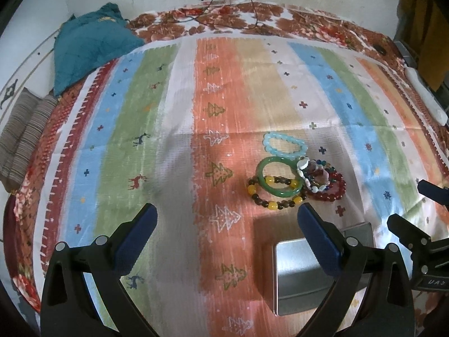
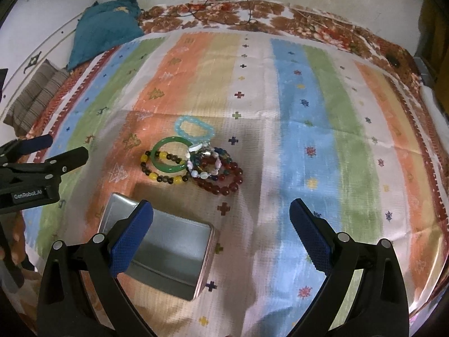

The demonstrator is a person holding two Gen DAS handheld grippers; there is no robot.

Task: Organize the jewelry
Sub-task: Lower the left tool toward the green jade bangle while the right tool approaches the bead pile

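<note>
1. Left wrist view: the left gripper [image 1: 227, 221] hangs released above the cloth [image 1: 140, 129]; the bracelets [image 1: 294, 179] lie heaped just beyond the tin [image 1: 297, 280], at right.
2. Right wrist view: the right gripper [image 2: 221, 219] is released too, empty, the tin near left.
3. Risk: overlapping bracelets may tangle, so lifting one could drag others along.

striped cloth [image 2: 308, 112], bracelets [image 2: 193, 163], tin [image 2: 168, 255]
</note>
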